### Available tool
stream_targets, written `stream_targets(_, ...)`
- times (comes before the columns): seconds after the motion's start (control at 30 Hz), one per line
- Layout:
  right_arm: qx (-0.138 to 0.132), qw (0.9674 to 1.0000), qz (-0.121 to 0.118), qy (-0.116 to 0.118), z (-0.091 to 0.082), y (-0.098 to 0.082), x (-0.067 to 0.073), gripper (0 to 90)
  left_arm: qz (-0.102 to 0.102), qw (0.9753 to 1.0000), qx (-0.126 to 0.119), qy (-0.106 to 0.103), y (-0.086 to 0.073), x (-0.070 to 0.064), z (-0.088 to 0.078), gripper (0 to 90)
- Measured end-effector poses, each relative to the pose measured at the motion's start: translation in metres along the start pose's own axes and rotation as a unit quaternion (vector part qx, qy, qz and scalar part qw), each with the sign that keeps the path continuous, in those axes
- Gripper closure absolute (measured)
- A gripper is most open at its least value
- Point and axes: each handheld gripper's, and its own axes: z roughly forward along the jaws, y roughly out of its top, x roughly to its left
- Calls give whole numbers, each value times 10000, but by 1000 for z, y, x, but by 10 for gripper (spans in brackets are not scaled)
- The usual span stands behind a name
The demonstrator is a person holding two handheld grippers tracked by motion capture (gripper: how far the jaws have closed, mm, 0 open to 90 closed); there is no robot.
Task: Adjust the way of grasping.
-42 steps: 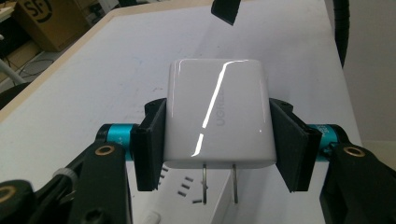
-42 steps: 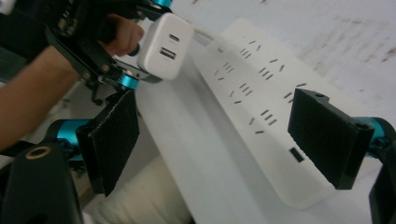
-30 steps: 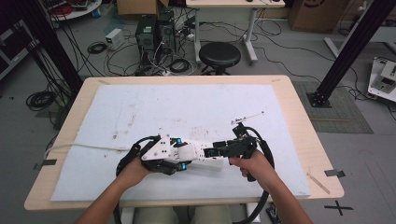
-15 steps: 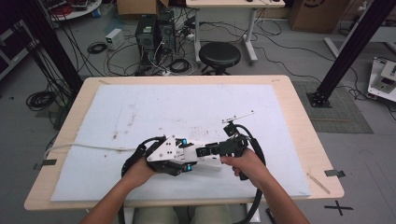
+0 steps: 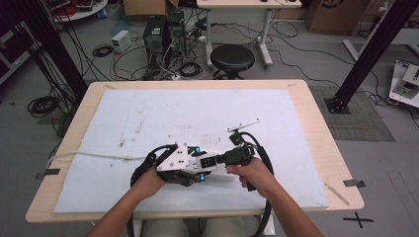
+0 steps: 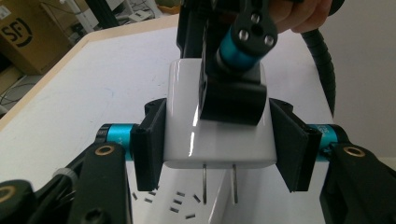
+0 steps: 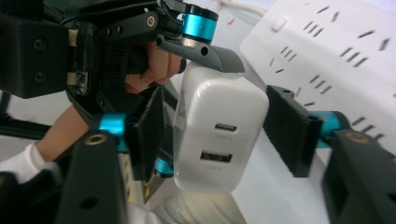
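While both forearms come in from the near edge of the table point(image 5: 316, 123), the person's hands meet low over the white mat point(image 5: 148, 123), the left gripper point(image 5: 197, 170) pointing toward the right one and the right gripper point(image 5: 217, 160) pointing back at it, nose to nose. Between them sits a white charger point(image 6: 215, 126). In the left gripper view its two black pads are clamped on the charger's opposite side faces, gripping it firmly, with the two metal prongs point(image 6: 219, 182) sticking out toward that camera and hanging just above the slots of a white power strip point(image 6: 182, 205). In the right gripper view the charger point(image 7: 219, 135) lies between the right gripper's pads point(image 7: 289, 130); these jaws have just been closing, yet a gap shows at the right-hand pad, so they are not yet pressing on it. Its port face looks at that camera. The charger's long axis runs from prongs to ports, roughly level and in line with the two grippers. The power strip point(image 7: 336, 51) lies on the mat beside it.
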Motion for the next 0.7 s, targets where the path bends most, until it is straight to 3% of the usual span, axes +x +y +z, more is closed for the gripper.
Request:
stream_targets(0.03, 0, 10000, 0, 0, 0, 0, 0, 448, 0, 10000, 0, 0, 0, 0, 0, 425)
stream_targets(0.07, 18, 9999, 102, 124, 2, -1, -3, 520, 29, 10000, 31, -4, 0, 0, 0, 425)
stream_targets(0.13, 33, 9996, 175, 223, 3, -2, -5, 566, 17, 10000, 74, -5, -1, 0, 1, 425)
stream_targets(0.23, 31, 9992, 317, 258, 3, -2, -7, 595, -231, 9997, 2, -75, -2, 2, 2, 420)
stream_targets(0.3, 14, 9998, 177, -5, 3, -3, -8, 621, -502, 9987, -39, 11, -1, 4, 1, 290)
stream_targets(0.33, 0, 9999, 162, -23, 2, -3, -8, 624, -555, 9985, -25, -3, -2, 5, 0, 252)
stream_targets(0.6, -292, 9992, -116, -264, -12, -7, -8, 629, -792, 9967, -11, 199, -16, 7, -12, 244)
stream_targets(0.67, -338, 9978, -342, -449, -19, -10, -8, 630, -1040, 9937, -98, 412, -23, 10, -19, 244)
stream_targets(0.7, -378, 9969, -441, -535, -22, -11, -8, 629, -1040, 9937, -98, 412, -23, 10, -19, 244)
